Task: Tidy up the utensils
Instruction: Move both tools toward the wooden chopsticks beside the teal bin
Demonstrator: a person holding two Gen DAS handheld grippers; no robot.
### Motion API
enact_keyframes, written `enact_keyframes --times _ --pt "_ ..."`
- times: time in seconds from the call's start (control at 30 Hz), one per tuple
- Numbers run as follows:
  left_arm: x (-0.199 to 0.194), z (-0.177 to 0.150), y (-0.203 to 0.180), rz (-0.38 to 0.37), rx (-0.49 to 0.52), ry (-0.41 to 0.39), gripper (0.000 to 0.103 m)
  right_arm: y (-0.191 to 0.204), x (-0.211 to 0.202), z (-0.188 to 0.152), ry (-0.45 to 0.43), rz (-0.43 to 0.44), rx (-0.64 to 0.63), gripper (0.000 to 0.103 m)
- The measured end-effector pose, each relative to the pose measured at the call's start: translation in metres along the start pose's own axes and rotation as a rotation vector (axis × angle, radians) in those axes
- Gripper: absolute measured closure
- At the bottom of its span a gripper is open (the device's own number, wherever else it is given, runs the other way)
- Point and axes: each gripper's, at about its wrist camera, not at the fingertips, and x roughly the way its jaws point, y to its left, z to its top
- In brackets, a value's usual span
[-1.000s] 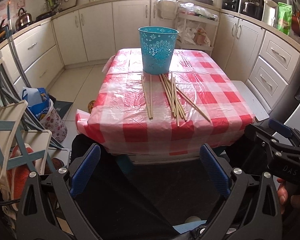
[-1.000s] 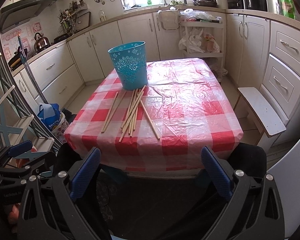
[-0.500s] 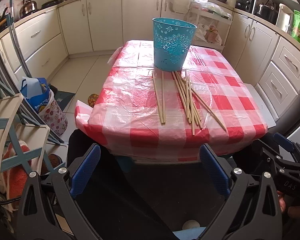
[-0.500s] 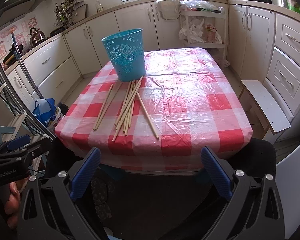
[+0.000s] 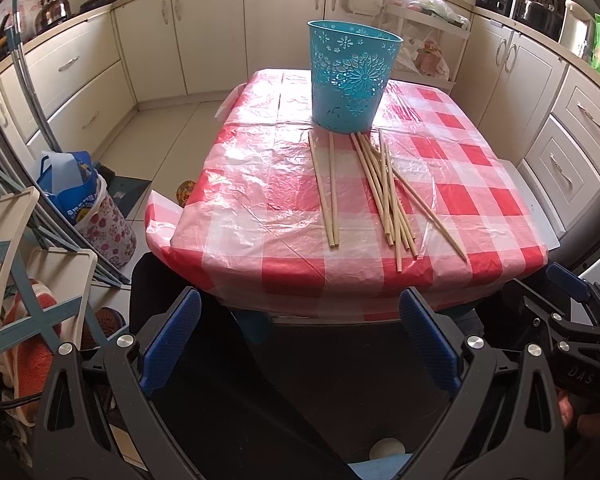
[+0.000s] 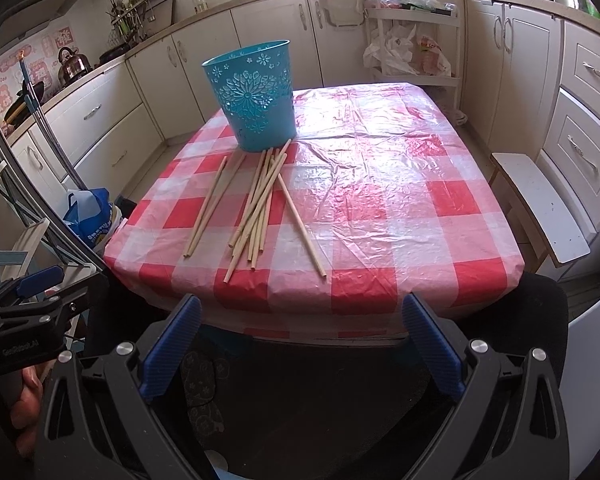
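Note:
A teal cut-out bucket [image 5: 350, 80] [image 6: 256, 96] stands upright on the red-and-white checked table [image 5: 260, 184] [image 6: 380, 200]. In front of it lie several wooden chopsticks: a pair [image 5: 326, 188] [image 6: 210, 208], a crossed pile [image 5: 384, 192] [image 6: 260, 204] and a single one [image 5: 428, 208] [image 6: 300, 224]. My left gripper [image 5: 298, 320] is open and empty, short of the table's near edge. My right gripper [image 6: 300, 316] is likewise open and empty, before the same edge. Each gripper shows at the side of the other's view.
A white stool [image 6: 540, 208] stands right of the table. On the floor to the left are a blue bag [image 5: 76, 192] and a folding rack [image 5: 20, 280]. Something black [image 5: 260, 360] sits below the near edge. Cabinets ring the room.
Both grippers have come closer to the table and now look down on it more steeply. Both stay open. Bucket and chopsticks have not moved.

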Motion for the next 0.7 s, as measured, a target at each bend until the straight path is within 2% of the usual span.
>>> enact_keyframes --times 0.47,0.7 --pt "-0.001 -0.001 0.001 -0.008 -0.003 -0.005 0.008 0.009 -0.005 0.005 -0.022 -0.018 -0.043 0.007" --pt "-0.006 0.006 0.009 0.007 0.009 -0.067 0.008 0.019 -0.011 0.023 -0.068 0.018 -0.07 0.007"
